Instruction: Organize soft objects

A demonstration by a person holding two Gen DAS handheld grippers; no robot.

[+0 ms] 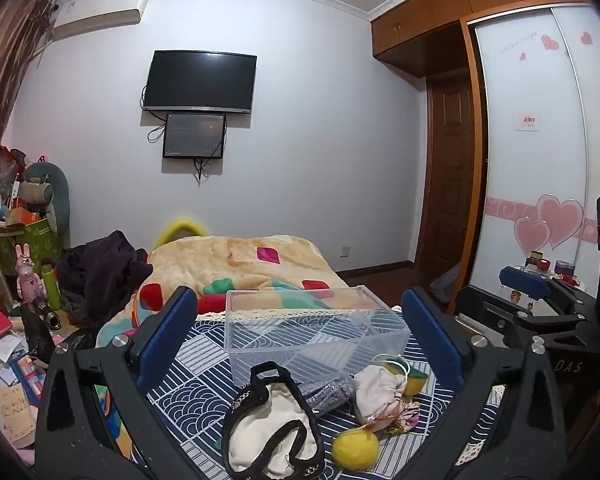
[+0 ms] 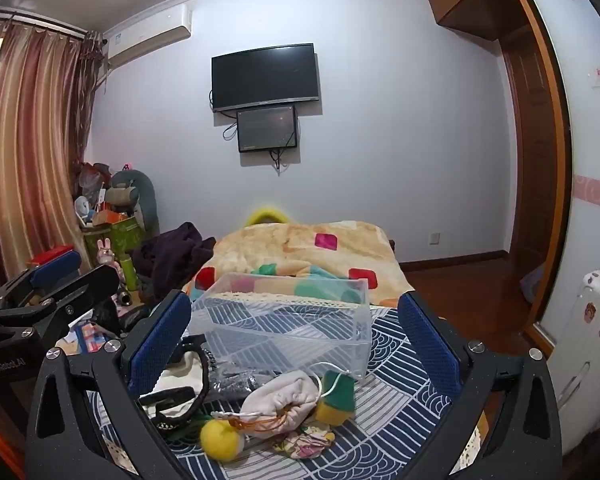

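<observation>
A clear plastic box (image 1: 312, 332) (image 2: 288, 320), empty, stands on a blue-and-white patterned cloth (image 1: 196, 376) (image 2: 392, 392). In front of it lie a cream bag with black trim (image 1: 272, 424) (image 2: 180, 392), a grey knit piece (image 1: 328, 394) (image 2: 236, 380), a cream drawstring pouch (image 1: 380, 394) (image 2: 284, 404), a yellow-green sponge (image 1: 408, 378) (image 2: 336, 396), a yellow felt ball (image 1: 356, 450) (image 2: 222, 440) and a floral cloth (image 2: 304, 440). My left gripper (image 1: 300, 332) is open and empty above them. My right gripper (image 2: 296, 336) is open and empty, beside the left one.
A colourful blanket (image 1: 252, 264) (image 2: 300, 248) covers the bed behind the box. Dark clothes (image 1: 100, 272) and clutter (image 1: 16, 240) pile up at the left. A wardrobe (image 1: 540, 160) and door stand at the right. A TV (image 1: 200, 80) hangs on the far wall.
</observation>
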